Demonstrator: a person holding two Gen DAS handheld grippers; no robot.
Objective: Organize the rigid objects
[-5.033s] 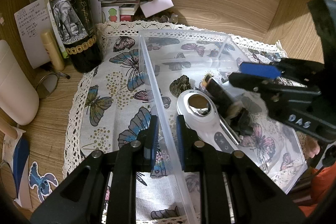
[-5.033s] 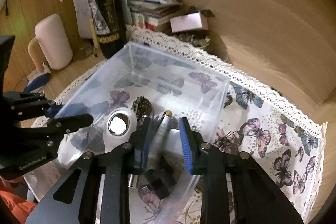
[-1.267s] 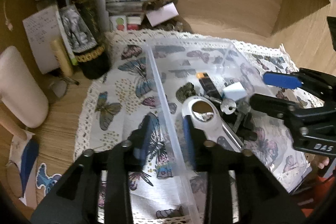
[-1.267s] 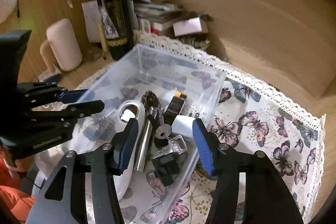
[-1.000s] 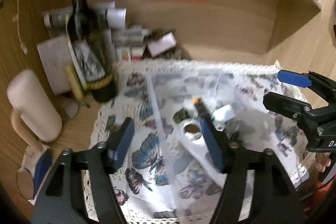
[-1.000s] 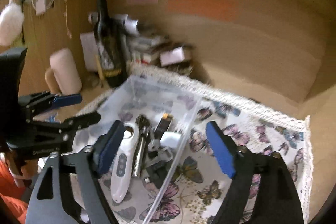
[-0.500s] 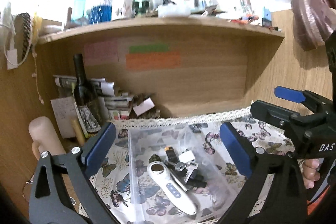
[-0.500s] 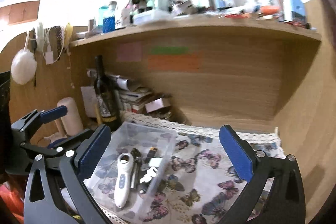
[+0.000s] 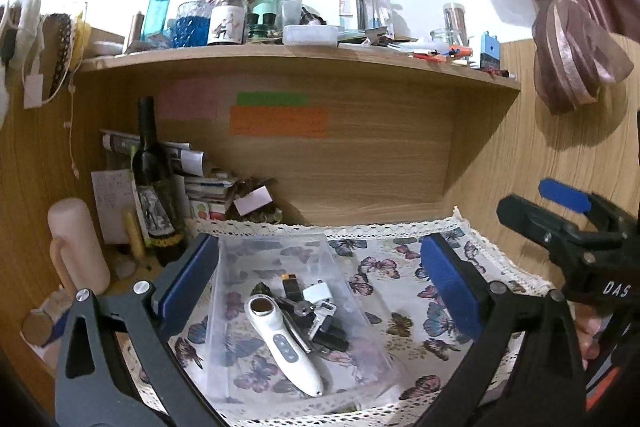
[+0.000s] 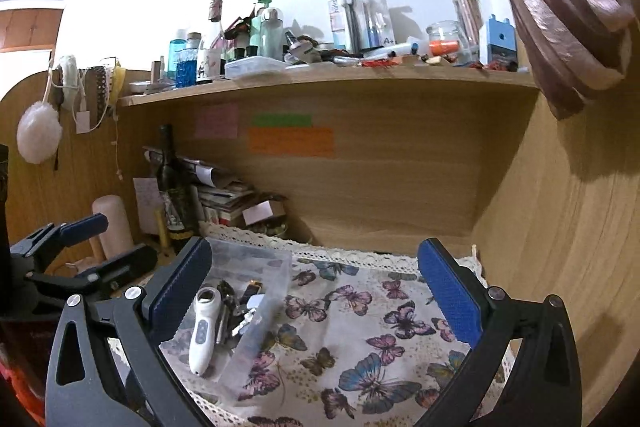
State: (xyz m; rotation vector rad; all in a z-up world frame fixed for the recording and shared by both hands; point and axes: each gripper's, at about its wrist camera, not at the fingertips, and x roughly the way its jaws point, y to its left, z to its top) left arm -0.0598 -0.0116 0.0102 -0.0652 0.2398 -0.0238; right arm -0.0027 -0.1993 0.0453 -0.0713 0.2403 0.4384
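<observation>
On a butterfly-print cloth (image 9: 404, 279) beneath a cluttered wooden shelf (image 9: 296, 53), one clear plastic bin (image 9: 276, 247) holds one white handheld device (image 9: 282, 339) among keys. Left claw (image 9: 320, 283) and right claw (image 10: 316, 291) both hang spread wide, gripping nothing.

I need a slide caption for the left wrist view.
Open left gripper above clear plastic box holding white handheld device.

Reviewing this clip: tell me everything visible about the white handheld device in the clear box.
The white handheld device is a long, glossy plastic wand. Its rounded head has a dark circular window ringed in metal, and a grey button panel sits mid-body. It lies flat and diagonal in the clear plastic box, head toward the shelf, tapered tail toward the camera. Keys and dark items crowd its right side. Neither pair of tongs touches it.
</observation>
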